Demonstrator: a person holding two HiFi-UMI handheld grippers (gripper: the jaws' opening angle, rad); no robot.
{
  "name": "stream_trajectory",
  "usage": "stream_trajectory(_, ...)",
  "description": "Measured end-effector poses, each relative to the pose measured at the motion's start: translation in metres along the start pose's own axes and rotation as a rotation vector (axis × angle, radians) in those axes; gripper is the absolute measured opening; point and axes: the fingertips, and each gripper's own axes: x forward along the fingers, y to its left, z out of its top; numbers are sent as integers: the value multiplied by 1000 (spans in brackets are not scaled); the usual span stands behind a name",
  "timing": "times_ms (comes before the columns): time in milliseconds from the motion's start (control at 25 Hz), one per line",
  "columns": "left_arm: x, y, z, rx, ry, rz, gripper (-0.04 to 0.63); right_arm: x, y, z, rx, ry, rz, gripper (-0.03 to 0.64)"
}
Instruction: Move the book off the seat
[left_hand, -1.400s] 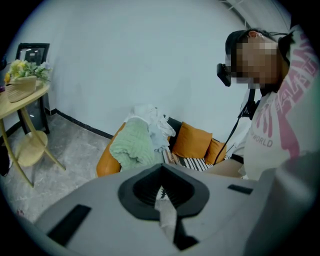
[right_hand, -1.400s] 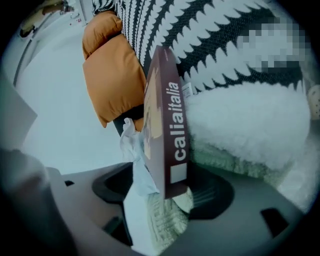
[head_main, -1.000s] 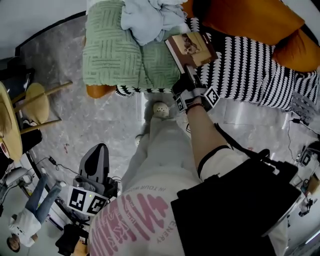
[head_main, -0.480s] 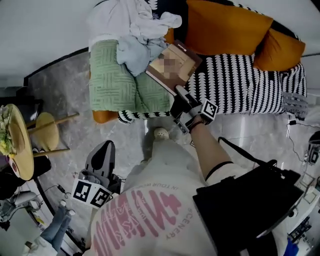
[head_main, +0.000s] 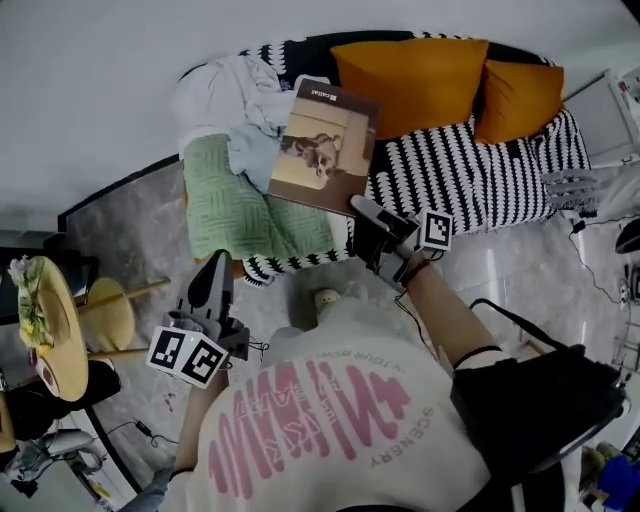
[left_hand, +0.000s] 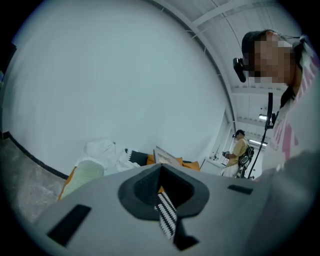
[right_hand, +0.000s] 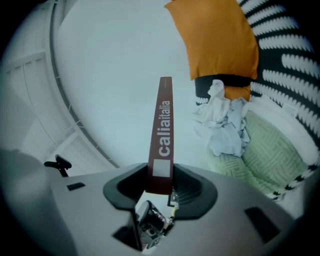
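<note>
Both grippers are up in front of the person. The right gripper (right_hand: 161, 181) is clamped on the bottom of a book (head_main: 325, 148), its jaws pressing either side of the dark red spine with white lettering, which stands straight up out of them. The left gripper (head_main: 214, 272) sits lower and off to the person's left, over the floor (head_main: 130, 230), with its jaws pressed together and nothing between them; only a thin slit shows.

Just below them are the person's white shirt with pink print (head_main: 310, 420) and one pale shoe (head_main: 325, 298) on the grey marbled floor. Off to the left stand a round yellow table (head_main: 50, 320) and a small wooden stool (head_main: 110, 315).

The book is in the air, clear of the seat, held by one lower corner with its tan front cover tipped up toward the head camera. From above it overlaps the near left part of the sofa.

Behind it, a green knitted blanket (head_main: 235, 210) covers the sofa's left end, and a heap of pale clothes (head_main: 235, 100) lies at the back of it. The rest of the seat has a black-and-white patterned cover (head_main: 470, 175), with two orange cushions (head_main: 415, 80) leaning along the back. Past that is a plain white wall (head_main: 100, 80).
</note>
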Motion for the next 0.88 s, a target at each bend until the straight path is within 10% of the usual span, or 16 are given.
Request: stream_trajectory(880,-36,-8,68,67,-17,-389,8,34,178,-102,-397,-142,183,161)
